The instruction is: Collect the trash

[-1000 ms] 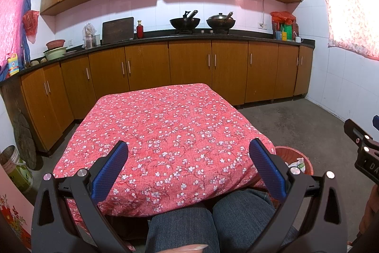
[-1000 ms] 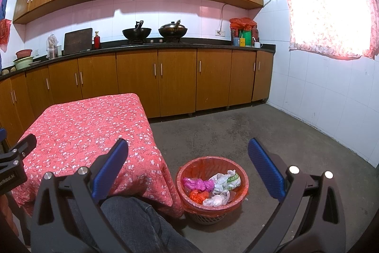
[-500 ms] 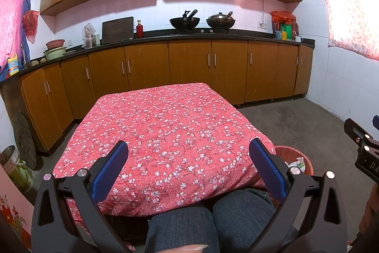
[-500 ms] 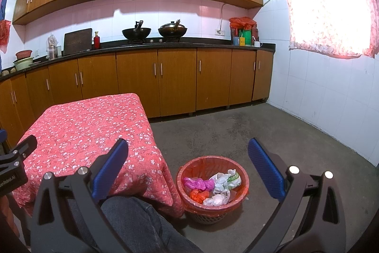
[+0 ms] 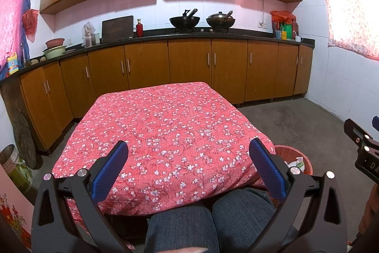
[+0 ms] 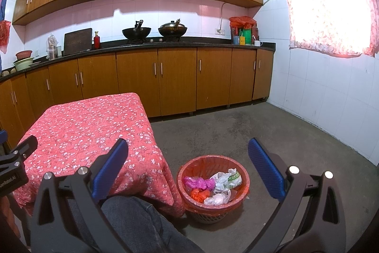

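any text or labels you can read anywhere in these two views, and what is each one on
"enRobot.AI", start cut off: black body of the left gripper, at the right wrist view's left edge.
"DA", cut by the frame edge: black body of the right gripper, in the left wrist view.
Green print on the white plastic bag in the red trash basket: too blurred.
Yellow packet on the counter: too small.

Table (image 5: 165, 125) before the cabinets (image 5: 189, 63), trash basket (image 6: 213, 184) on floor right of it
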Available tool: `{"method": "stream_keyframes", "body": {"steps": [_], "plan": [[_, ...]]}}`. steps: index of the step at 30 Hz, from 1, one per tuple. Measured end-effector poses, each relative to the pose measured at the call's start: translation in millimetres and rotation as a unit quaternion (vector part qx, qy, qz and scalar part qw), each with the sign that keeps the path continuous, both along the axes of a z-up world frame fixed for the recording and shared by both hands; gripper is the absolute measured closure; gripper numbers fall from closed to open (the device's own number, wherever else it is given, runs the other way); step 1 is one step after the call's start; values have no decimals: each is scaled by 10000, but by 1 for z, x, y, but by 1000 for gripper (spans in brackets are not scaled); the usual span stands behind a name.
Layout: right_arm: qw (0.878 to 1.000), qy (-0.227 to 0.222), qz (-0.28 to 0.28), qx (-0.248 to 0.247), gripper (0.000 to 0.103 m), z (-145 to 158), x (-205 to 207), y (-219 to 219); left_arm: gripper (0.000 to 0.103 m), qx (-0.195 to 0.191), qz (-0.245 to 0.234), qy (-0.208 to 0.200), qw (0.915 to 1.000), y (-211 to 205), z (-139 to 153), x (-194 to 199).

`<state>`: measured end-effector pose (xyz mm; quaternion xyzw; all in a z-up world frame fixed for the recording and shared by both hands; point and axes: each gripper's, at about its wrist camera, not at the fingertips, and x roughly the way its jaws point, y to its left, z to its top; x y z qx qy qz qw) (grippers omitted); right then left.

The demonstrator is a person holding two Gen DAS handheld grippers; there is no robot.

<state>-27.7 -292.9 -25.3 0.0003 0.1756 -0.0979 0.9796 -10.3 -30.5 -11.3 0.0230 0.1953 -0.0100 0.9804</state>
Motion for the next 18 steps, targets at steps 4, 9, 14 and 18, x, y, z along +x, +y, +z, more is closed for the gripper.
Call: {"method": "stream_keyframes", "body": {"steps": [4, 9, 14, 18], "plan": [[10000, 13, -4, 6, 4, -2, -1, 8, 2, -14, 6, 24, 10000, -1, -5, 0], [10000, 15, -9, 19, 4, -3, -1, 11, 2, -10, -7, 12, 10000, 0, -5, -1], [10000, 17, -9, 19, 4, -2, -1, 9, 2, 8, -5, -14, 10000, -1, -7, -2], [10000, 16, -11, 26, 4, -2, -1, 10, 2, 1, 0, -11, 10000, -1, -5, -2]]}}
